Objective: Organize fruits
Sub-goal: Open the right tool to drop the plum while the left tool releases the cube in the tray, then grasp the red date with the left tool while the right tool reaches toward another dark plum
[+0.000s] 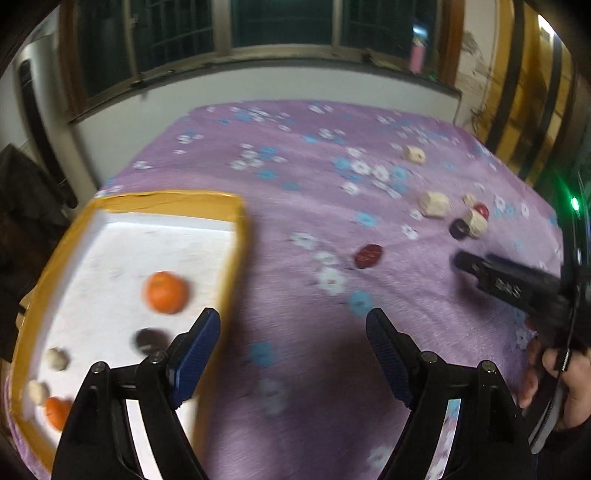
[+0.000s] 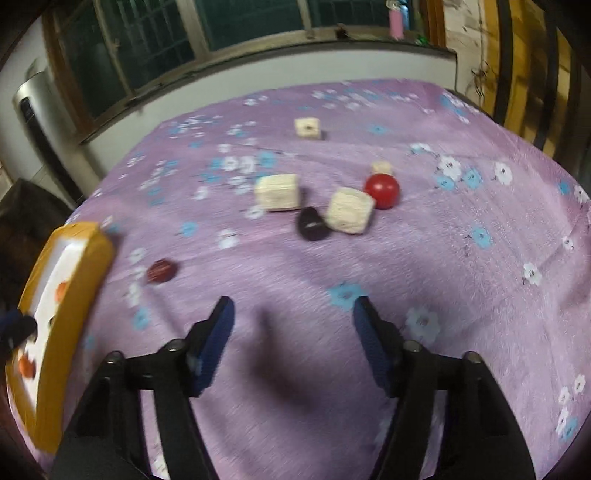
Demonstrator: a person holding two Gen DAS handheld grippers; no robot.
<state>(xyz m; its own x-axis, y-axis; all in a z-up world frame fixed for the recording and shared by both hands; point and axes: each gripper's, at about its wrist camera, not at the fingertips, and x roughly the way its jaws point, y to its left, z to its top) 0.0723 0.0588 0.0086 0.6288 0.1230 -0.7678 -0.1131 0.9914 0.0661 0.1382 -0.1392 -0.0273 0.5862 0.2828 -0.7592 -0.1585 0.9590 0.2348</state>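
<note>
Several fruits are sitting in the tray (image 1: 236, 221) already, an orange (image 1: 165, 292) among them; a red ball (image 2: 381, 191) and what looks, through blur, like a plum (image 2: 312, 223) are waiting on the surface (image 2: 480, 314). Both grippers, left (image 1: 293, 354) and right (image 2: 293, 343), are hovering with jaws wide, holding nothing. Next: right reaches forward to the plum.

Your room light is dim and indoor; the windows (image 1: 280, 26) are dark. Both views show motion blur: the tray (image 1: 236, 221) edge and the cloth (image 2: 443, 258) flowers smear. Soft dark shadows fall on the cloth under both grippers. Strong fisheye bending with black vignette corners. A green LED (image 1: 574, 203) glares at the right edge.
</note>
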